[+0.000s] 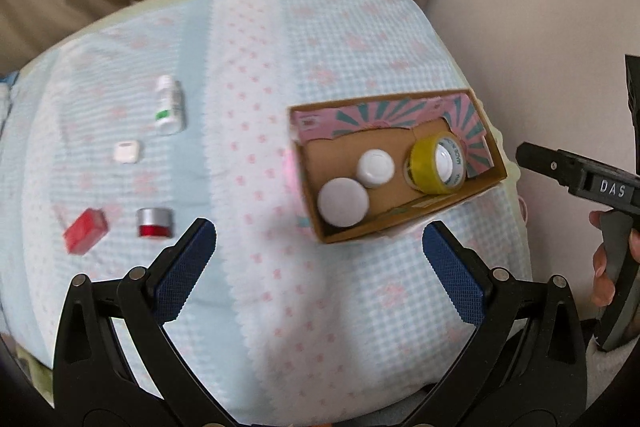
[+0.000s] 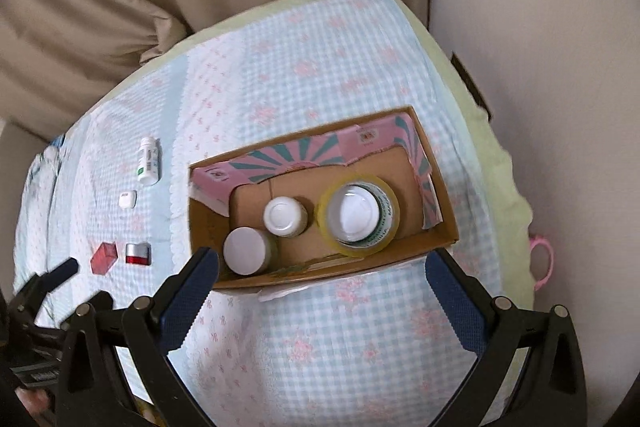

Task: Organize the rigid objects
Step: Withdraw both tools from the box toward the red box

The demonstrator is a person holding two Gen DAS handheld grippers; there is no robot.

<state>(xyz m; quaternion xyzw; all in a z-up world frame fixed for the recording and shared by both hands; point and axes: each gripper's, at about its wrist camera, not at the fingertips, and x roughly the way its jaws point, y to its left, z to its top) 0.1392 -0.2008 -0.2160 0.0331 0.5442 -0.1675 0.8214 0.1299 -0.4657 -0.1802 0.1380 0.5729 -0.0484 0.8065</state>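
Cardboard box (image 2: 208, 227): open-topped, pink and teal flaps folded inward, on the checked blue cloth (image 2: 320, 347) toward its right side.
Inside the box: yellow tape roll (image 2: 394, 211) at the right end, white-capped jar (image 2: 282, 215) in the middle, grey-lidded jar (image 2: 245, 251) at the left end, near each other.
Loose items left of the box: white bottle (image 1: 170, 105) lying down, small white case (image 1: 127, 151), silver-lidded red jar (image 1: 156, 223), red box (image 1: 86, 235), all apart.
Left tongs (image 1: 320, 259): spread wide, empty, above the cloth near the box.
Right tongs (image 2: 322, 291): spread wide, empty, over the box's near wall.
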